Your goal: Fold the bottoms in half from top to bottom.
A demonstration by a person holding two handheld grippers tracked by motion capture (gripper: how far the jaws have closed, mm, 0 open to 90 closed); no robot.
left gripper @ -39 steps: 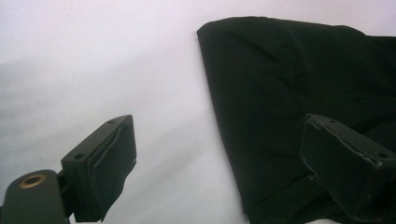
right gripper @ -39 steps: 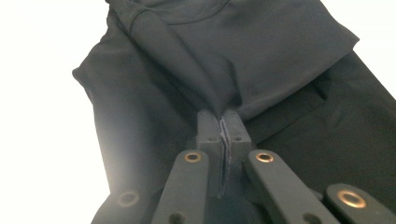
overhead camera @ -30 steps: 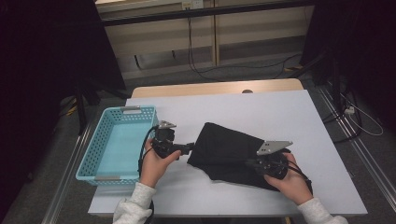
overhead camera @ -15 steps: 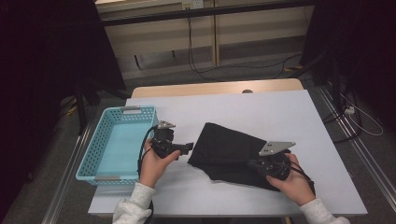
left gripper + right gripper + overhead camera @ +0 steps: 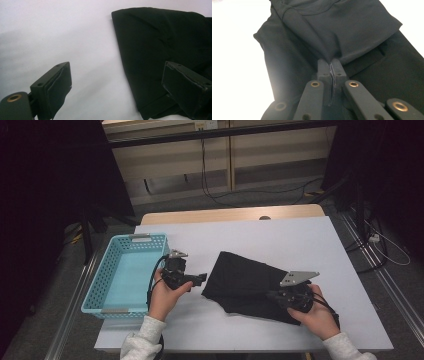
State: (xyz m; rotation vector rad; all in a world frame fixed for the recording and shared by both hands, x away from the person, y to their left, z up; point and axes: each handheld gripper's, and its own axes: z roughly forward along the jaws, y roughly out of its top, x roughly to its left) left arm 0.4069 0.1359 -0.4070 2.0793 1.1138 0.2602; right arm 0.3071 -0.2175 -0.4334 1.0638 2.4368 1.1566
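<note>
Cloth (image 5: 245, 280) pinched in right hand-held gripper (image 5: 280, 296), btwn jaws.

Bare white table (image 5: 280, 240) beyond the black cloth (image 5: 245, 280); blue basket (image 5: 120, 270) blocking the left edge.

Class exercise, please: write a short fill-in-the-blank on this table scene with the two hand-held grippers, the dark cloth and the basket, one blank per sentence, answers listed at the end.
1. The right gripper is shut on a fold of the ____ cloth.
2. The left gripper has its jaws ____, with the cloth's edge between them.
3. The blue basket lies at the ____ end of the table in the high view.
4. Inside, the basket is ____.

Answers: black; open; left; empty
</note>
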